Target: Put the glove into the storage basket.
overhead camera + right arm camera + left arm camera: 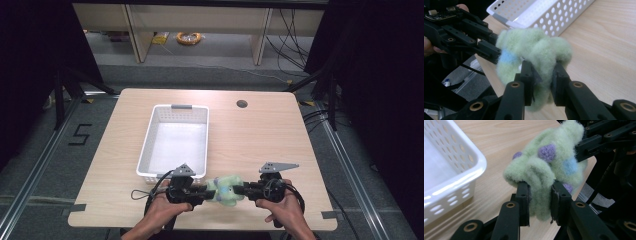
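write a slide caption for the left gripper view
Left tool and right tool both pinch a fuzzy green spotted sock beside a white basket.

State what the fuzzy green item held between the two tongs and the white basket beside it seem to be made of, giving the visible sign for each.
Fuzzy green item: apparently soft fleece or wool-like fabric, matt; loose fibres at its edges, purple and blue spots, squashed where gripped.
White basket: likely moulded plastic, smooth and slightly glossy; even rows of holes, light glinting off its rim.

White perforated basket (146, 145) on wooden table (260, 135); yellow cable coil (188, 37) on floor.
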### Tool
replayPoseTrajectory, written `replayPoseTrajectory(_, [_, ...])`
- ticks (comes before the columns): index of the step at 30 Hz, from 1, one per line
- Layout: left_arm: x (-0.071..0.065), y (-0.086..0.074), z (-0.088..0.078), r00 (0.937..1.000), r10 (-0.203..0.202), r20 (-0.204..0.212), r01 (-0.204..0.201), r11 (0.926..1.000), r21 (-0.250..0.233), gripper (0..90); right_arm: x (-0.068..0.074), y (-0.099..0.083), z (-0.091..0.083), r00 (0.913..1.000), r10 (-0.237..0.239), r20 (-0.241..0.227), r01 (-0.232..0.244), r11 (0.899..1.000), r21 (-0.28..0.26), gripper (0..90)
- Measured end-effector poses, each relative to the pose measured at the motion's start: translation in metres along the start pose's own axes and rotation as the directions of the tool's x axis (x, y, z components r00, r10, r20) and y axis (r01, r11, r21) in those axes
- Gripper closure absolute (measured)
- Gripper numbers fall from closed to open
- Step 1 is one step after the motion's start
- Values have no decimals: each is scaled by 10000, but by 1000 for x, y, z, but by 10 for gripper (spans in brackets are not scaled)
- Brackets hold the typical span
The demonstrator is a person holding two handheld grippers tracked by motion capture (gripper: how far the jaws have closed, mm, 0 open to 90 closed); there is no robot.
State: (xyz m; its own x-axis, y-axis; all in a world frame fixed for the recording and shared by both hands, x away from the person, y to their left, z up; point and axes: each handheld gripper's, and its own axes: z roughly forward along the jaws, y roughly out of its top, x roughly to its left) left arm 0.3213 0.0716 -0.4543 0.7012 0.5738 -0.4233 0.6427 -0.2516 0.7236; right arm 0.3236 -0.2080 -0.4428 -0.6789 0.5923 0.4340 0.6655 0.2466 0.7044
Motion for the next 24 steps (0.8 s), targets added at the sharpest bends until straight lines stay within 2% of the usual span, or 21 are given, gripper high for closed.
replayPoseTrajectory(1, [0,2,-2,10000,-3,-9,3,10000,-51,707,1,2,0,10000,-7,-16,7,10000,15,754])
replayPoseTrajectory(2, [-1,4,-4,10000,55,-63,-56,10000,-31,707,0,5,-1,9996,-267,85,268,9996,-31,754])
replayPoseTrajectory(3, [-1,4,-4,10000,55,-63,-56,10000,-31,707,3,7,-1,10000,32,73,-32,10000,15,754])
replayPoseTrajectory(7, [1,16,-14,9995,82,-297,-85,9999,-100,706,5,19,1,10000,-87,20,87,10000,-28,754])
replayPoseTrajectory(8, [2,19,-17,9996,-1,-273,-2,9999,-121,706,5,23,0,9996,-268,79,268,9996,-60,754])
replayPoseTrajectory(10, [2,24,-22,9995,-43,-299,38,9998,-170,706,10,33,-1,9998,-191,31,191,9998,36,754])
replayPoseTrajectory(11, [2,27,-26,9994,-52,-337,45,9998,-203,706,10,36,-1,9992,-388,43,388,9992,-28,754])
replayPoseTrajectory(14, [4,34,-34,9992,-34,-391,20,9994,-357,705,16,49,-2,9991,-420,71,420,9991,-21,754])
replayPoseTrajectory(15, [5,36,-36,9990,23,-453,-38,9994,-338,705,16,53,-1,9980,-617,113,617,9981,-7,754])
replayPoseTrajectory(17, [6,39,-40,9987,27,-515,-45,9994,-346,705,18,61,1,9973,-704,185,703,9975,65,754])
replayPoseTrajectory(18, [7,40,-41,9978,10,-669,-35,9993,-368,705,18,63,2,9966,-816,127,816,9967,32,754])
replayPoseTrajectory(19, [10,42,-44,9984,-41,-572,22,9995,-329,705,20,66,4,9975,-696,82,695,9976,52,754])
replayPoseTrajectory(23, [18,47,-52,9971,-117,-751,92,9994,-339,705,21,79,12,9954,-951,76,949,9953,175,754])
replayPoseTrajectory(24, [21,48,-55,9970,-140,-760,115,9994,-341,706,22,81,14,9969,-791,-14,791,9967,159,754])
